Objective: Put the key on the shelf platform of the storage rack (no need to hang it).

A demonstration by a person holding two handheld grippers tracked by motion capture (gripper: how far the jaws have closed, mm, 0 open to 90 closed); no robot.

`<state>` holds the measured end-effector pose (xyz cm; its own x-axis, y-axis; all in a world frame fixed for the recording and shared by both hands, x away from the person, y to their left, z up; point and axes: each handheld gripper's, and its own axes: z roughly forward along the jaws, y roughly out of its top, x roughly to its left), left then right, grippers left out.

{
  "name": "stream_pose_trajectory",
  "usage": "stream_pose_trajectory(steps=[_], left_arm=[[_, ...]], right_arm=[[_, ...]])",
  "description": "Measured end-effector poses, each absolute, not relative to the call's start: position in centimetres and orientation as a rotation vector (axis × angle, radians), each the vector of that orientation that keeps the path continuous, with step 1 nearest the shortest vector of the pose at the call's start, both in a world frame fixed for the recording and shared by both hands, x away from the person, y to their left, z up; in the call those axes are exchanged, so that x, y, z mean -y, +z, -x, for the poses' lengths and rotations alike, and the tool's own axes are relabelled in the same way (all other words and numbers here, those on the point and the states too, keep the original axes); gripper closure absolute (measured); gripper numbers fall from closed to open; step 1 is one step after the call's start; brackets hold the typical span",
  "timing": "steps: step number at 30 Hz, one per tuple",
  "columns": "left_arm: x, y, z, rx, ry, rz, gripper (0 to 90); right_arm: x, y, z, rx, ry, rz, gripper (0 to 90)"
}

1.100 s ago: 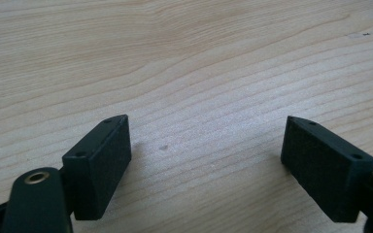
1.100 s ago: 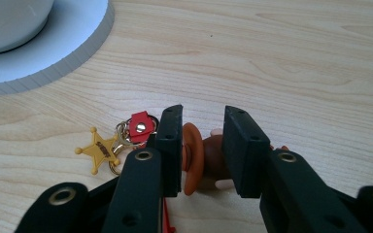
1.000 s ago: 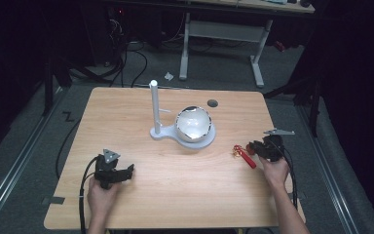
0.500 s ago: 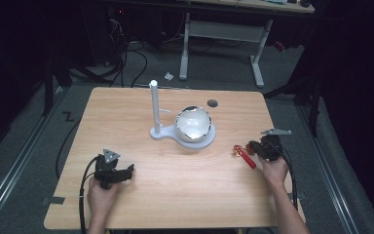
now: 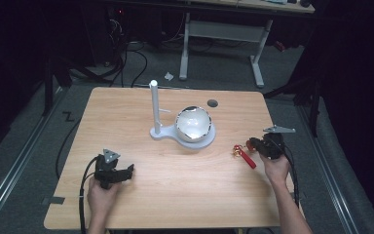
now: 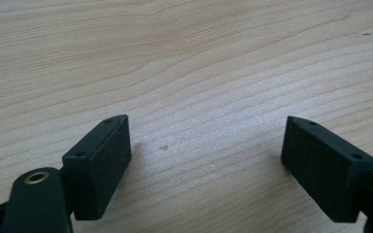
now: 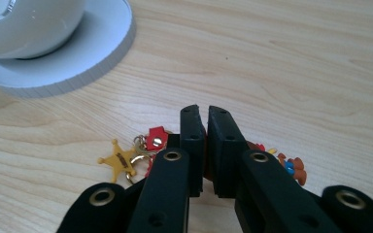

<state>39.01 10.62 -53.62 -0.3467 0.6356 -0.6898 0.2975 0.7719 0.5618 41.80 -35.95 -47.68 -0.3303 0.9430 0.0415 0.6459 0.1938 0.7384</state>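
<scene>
Here, a pale wooden table [image 5: 175, 195] is seen from above, with a person's forearms entering from six o'clock. At the table's four o'clock edge, the right gripper [image 5: 250, 145] is held low and aimed toward nine o'clock. Its jaws have just been closing and are now pressed nearly together around the strap of a keychain [image 5: 242, 155], which lies on the wood and trails toward its ring at the table's centre side. In the right gripper view, the right gripper [image 7: 204, 127] is seen with only a thin slit left between its pads; a yellow star charm [image 7: 118, 160] and a small red charm [image 7: 156, 138] are spread at nine o'clock of the jaws, and a little brown figure [image 7: 291, 167] at three o'clock. The low, level hold is judged to suit a flat strap that must be pinched from the side before it can be lifted.

At the table's centre, a white stand [image 5: 160, 131] is set, with an upright post [image 5: 154, 105] at its ten o'clock end and a shiny bowl [image 5: 193, 124] on its round base. The post is probably meant as a hanging place.

At seven o'clock, the left gripper [image 5: 121, 171] is rested on the wood, spread wide with nothing between its jaws, evidently kept clear as a spare
</scene>
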Motion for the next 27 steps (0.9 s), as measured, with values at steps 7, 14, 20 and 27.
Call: stream_pose_trajectory(steps=[7, 14, 20, 27], left_arm=[[-10.6, -53.6, -39.0, -1.946, 0.415, -0.707, 18.7], [-10.6, -53.6, -39.0, -1.946, 0.416, -0.709, 18.7], [-10.6, -53.6, -39.0, -1.946, 0.416, -0.708, 18.7], [-10.6, -53.6, -39.0, -1.946, 0.416, -0.708, 18.7]], right_arm=[[35.7, -46.1, -41.7, -2.045, 1.006, -1.454, 85.9], [35.4, -44.4, -41.4, -2.035, 1.034, -1.410, 86.0], [35.1, -42.6, -41.1, -2.037, 1.052, -1.364, 86.0], [35.0, -41.0, -40.9, -2.034, 1.085, -1.342, 86.0]])
